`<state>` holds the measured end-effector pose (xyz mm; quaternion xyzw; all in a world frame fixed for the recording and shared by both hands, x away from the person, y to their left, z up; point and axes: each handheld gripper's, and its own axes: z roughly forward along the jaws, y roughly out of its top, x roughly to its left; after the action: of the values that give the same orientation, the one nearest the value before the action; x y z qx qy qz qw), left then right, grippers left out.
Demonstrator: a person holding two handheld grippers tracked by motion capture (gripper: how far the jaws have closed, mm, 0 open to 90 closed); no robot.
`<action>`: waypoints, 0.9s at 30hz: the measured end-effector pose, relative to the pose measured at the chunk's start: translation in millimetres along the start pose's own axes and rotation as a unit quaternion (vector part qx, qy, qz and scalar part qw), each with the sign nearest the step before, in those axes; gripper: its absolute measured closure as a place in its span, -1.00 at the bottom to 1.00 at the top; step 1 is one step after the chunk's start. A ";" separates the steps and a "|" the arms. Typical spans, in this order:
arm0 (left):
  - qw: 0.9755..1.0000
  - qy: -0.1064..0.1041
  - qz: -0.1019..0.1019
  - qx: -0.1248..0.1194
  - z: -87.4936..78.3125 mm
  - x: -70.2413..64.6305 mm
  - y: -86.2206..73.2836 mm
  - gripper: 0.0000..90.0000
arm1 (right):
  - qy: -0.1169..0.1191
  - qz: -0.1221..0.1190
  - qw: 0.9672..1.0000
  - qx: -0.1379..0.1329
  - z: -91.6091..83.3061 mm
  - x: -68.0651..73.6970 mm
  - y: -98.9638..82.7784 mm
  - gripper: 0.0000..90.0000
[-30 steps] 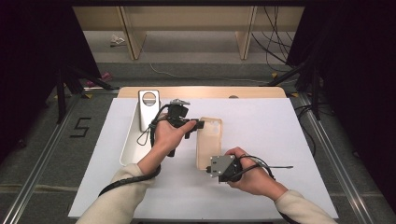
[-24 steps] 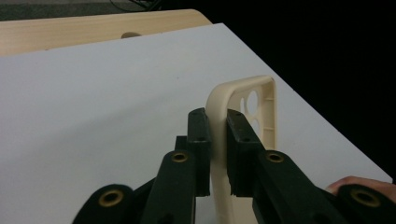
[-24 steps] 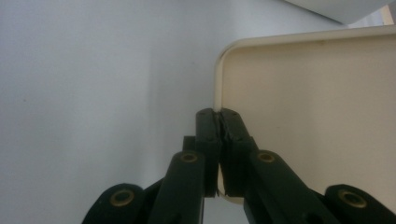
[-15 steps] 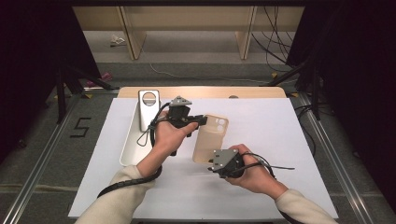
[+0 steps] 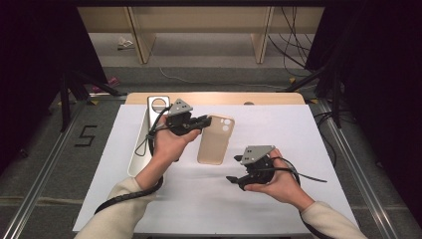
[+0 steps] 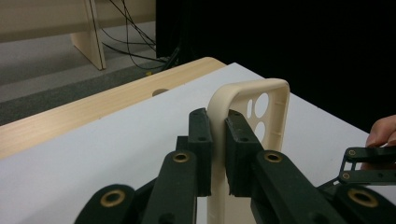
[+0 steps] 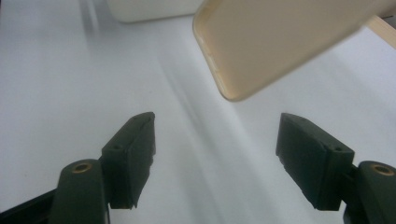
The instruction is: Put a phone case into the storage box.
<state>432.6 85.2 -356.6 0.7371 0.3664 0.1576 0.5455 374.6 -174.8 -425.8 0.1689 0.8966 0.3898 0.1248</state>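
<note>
A beige phone case (image 5: 215,142) hangs above the white table sheet, held by its camera-hole end. My left gripper (image 5: 206,120) is shut on that end's side wall. In the left gripper view the pads (image 6: 201,135) pinch the case's rim (image 6: 261,107) from both sides. My right gripper (image 5: 235,169) sits to the right of and nearer than the case's lower end, apart from it. Its jaws have just been opening and nothing lies between them. The right gripper (image 7: 215,140) points toward the case's rounded corner (image 7: 280,42), which floats just beyond the fingertips.
A long white tray (image 5: 137,159) lies along the left of the sheet, with a silver object bearing a round ring (image 5: 159,105) at its far end. A wooden table edge (image 5: 268,98) runs behind the sheet. Cables trail from both grippers.
The right gripper has let go of the case's near end, opened its jaws and drawn back to the right. The left gripper keeps its hold on the case, which has swung slightly.
</note>
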 end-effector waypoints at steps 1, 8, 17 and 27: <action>1.000 0.001 -0.001 -0.004 -2.3 1.6 0.5 0.82 | 0.001 0.009 1.000 -0.005 -1.0 -1.7 -1.5 -0.36; 1.000 0.007 -0.004 -0.026 -20.3 12.5 5.2 0.82 | -0.006 0.048 0.998 -0.031 -8.3 -14.6 -10.6 -0.45; 0.999 0.014 -0.003 -0.053 -44.6 26.6 12.8 0.82 | -0.025 0.084 0.995 -0.057 -23.0 -23.2 -21.8 -0.53; 0.997 0.022 -0.006 -0.076 -61.8 39.4 21.0 0.82 | -0.041 0.105 0.991 -0.073 -36.2 -28.2 -31.3 -0.58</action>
<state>428.2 153.0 -321.9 0.6873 0.3700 0.1981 0.5929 381.1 -229.9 -422.4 0.2685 0.8370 0.4582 0.1318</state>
